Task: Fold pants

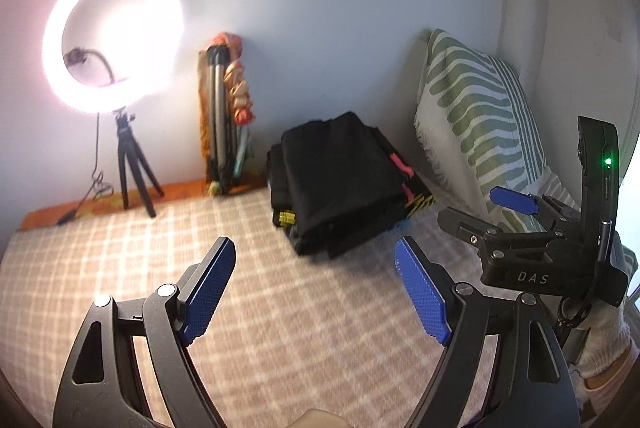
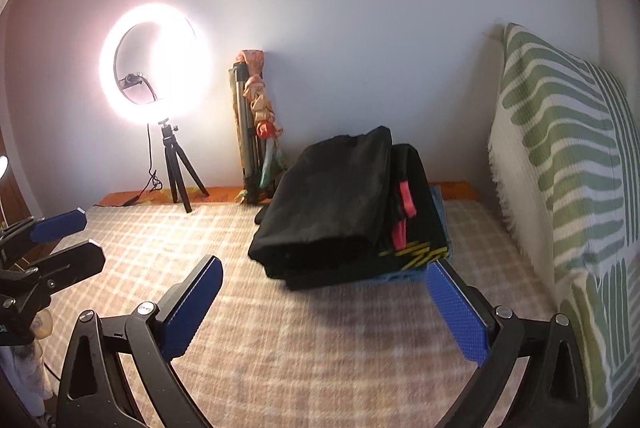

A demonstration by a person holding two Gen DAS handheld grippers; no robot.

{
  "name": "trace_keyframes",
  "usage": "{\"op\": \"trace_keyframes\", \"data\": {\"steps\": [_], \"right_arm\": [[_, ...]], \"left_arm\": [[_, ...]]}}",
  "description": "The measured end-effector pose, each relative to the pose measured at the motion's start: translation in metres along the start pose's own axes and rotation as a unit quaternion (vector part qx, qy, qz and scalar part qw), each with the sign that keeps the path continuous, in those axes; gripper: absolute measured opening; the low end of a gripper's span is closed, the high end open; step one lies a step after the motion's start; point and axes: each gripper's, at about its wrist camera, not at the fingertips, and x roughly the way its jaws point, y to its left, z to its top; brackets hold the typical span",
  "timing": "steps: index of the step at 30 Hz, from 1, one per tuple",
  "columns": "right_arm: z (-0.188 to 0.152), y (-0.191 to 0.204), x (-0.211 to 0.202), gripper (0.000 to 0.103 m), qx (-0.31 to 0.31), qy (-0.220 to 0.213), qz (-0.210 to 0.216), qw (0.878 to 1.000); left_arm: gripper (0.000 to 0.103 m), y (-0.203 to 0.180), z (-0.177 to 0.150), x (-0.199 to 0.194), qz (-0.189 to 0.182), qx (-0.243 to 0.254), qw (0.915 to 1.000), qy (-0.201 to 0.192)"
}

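Note:
A stack of folded black pants (image 1: 340, 184) with pink and yellow trim lies on the checked bed cover (image 1: 280, 308) near the far wall; it also shows in the right wrist view (image 2: 344, 208). My left gripper (image 1: 316, 260) is open and empty, held above the cover in front of the stack. My right gripper (image 2: 324, 280) is open and empty, just short of the stack's near edge. The right gripper also shows at the right of the left wrist view (image 1: 480, 208), and the left gripper at the left edge of the right wrist view (image 2: 76, 236).
A lit ring light on a small tripod (image 2: 154, 68) stands at the back left with its cable trailing. A folded tripod wrapped in orange cloth (image 2: 256, 124) leans on the wall. A green striped pillow (image 2: 568, 164) stands at the right.

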Motion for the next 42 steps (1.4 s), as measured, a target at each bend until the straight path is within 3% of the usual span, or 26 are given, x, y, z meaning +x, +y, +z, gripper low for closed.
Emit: {"op": "trace_keyframes", "data": {"steps": [11,19,42], "right_arm": [[-0.036,0.019,-0.001,0.103,-0.01,-0.009,-0.025,1.0],[-0.045,0.023,0.005,0.103,-0.009,-0.016,-0.021,1.0],[-0.049,0.029,0.01,0.103,-0.011,-0.017,-0.034,0.999]], "left_arm": [[0.082,0.013,-0.032,0.0,0.008,-0.014,0.9998,0.01],[0.082,0.02,-0.045,0.004,0.027,-0.002,0.9995,0.018],[0.085,0.026,-0.053,-0.01,0.034,0.014,0.9993,0.009]]}}
